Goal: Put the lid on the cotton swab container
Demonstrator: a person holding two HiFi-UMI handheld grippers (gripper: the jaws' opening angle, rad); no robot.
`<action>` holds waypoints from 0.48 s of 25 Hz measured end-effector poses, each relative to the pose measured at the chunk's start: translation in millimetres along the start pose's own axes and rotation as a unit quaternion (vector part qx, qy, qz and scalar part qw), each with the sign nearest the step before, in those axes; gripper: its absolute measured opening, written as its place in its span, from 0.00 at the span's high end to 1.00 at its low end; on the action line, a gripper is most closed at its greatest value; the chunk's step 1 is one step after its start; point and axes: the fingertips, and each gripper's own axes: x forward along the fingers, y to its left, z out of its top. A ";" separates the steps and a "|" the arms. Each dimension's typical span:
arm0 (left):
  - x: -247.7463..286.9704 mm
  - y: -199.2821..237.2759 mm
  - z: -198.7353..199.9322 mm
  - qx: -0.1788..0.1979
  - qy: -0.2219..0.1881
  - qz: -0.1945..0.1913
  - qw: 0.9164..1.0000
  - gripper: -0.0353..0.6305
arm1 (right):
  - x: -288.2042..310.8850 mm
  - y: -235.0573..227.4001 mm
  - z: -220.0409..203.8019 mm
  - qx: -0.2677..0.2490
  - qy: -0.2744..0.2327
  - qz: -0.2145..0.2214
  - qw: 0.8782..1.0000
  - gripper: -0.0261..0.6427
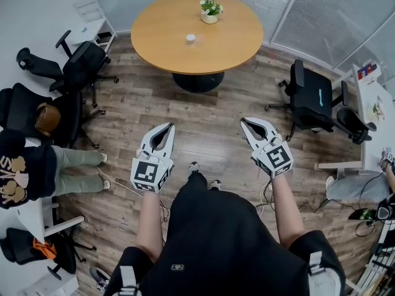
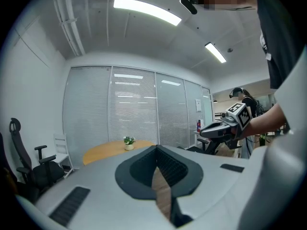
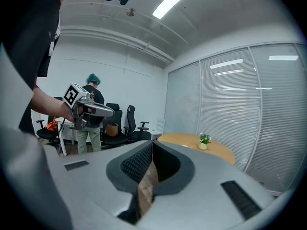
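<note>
Wooden table (image 1: 162, 39) bears the cotton swab container (image 1: 191, 39); left gripper (image 1: 169, 127) and right gripper (image 1: 244, 121), well apart from it, both pressed together, empty.

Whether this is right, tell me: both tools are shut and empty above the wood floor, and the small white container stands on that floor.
Wrong in one point: the small white container stands on the round table, not the wood floor; the head view shows it. Otherwise right: left tool and right tool are shut and empty above the wood floor.
</note>
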 end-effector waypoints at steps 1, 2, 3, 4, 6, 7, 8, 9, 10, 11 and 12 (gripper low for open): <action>1.5 6.4 -0.2 -0.001 0.000 -0.001 1.000 0.94 | 5.6 -0.4 2.1 0.000 0.001 -0.002 1.000 0.95; 3.3 13.2 -0.6 -0.002 0.001 -0.001 1.000 0.94 | 11.3 -1.1 3.7 -0.001 0.001 -0.004 1.000 0.95; 5.6 20.0 -1.0 -0.003 0.001 -0.002 1.000 0.94 | 16.8 -2.2 5.1 -0.003 0.000 -0.005 1.000 0.95; 9.0 26.3 -1.1 -0.003 0.000 -0.003 1.000 0.94 | 22.1 -4.2 6.2 -0.004 0.000 -0.007 1.000 0.95; 18.5 37.4 0.7 -0.002 -0.001 -0.006 1.000 0.94 | 32.6 -11.2 7.8 -0.005 0.001 -0.011 1.000 0.95; 23.7 42.7 2.2 -0.001 -0.003 -0.009 1.000 0.94 | 38.0 -14.8 8.6 -0.005 0.002 -0.014 1.000 0.95; 28.6 48.2 3.6 0.000 -0.004 -0.012 1.000 0.94 | 43.6 -17.8 9.6 -0.004 0.002 -0.016 1.000 0.95; 32.9 54.0 4.4 0.001 -0.005 -0.015 1.000 0.94 | 49.5 -20.0 10.8 -0.004 0.002 -0.019 1.000 0.95; 36.8 59.8 4.6 0.001 -0.006 -0.018 1.000 0.94 | 55.4 -21.6 12.1 -0.004 0.001 -0.022 1.000 0.95; 40.6 65.4 4.5 0.002 -0.006 -0.022 1.000 0.94 | 61.3 -23.0 13.2 -0.004 0.001 -0.025 1.000 0.95; 44.5 70.5 4.3 0.003 -0.007 -0.025 1.000 0.94 | 66.9 -24.9 13.9 -0.003 0.000 -0.029 1.000 0.95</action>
